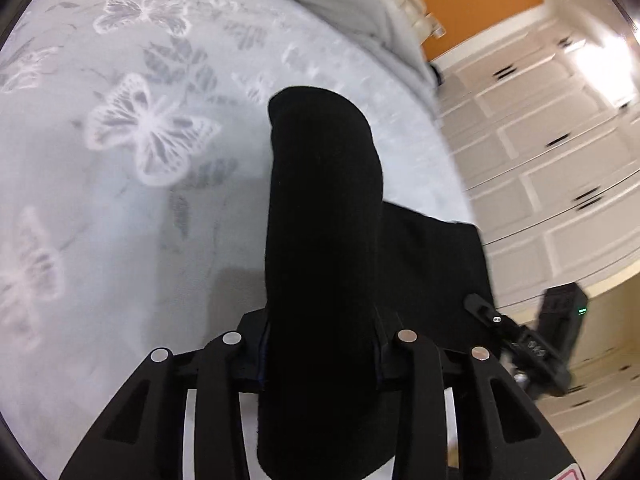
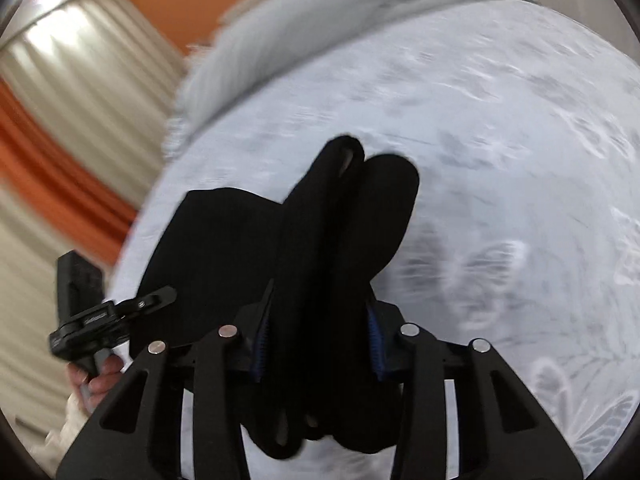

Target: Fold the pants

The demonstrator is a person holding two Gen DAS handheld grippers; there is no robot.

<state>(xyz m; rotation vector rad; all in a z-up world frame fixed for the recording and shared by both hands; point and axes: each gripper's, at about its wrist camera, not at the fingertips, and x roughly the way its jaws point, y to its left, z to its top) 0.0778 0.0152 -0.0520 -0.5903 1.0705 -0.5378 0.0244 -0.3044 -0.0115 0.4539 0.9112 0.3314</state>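
Observation:
The black pants (image 1: 324, 220) fill the middle of the left wrist view, bunched between the fingers of my left gripper (image 1: 322, 344), which is shut on the cloth and holds it above the bed. In the right wrist view the pants (image 2: 340, 240) hang in doubled folds from my right gripper (image 2: 318, 344), which is shut on them too. A flat part of the pants (image 2: 212, 248) lies on the bedspread to the left. The other gripper (image 1: 532, 340) shows at the right of the left wrist view, and at the left of the right wrist view (image 2: 100, 316).
The bed has a pale bedspread with butterfly print (image 1: 152, 128) (image 2: 500, 140). A grey blanket (image 2: 340, 8) lies at its far end. White panelled cupboards (image 1: 560, 152) stand beside the bed, and curtains with an orange stripe (image 2: 60, 140) hang on the other side.

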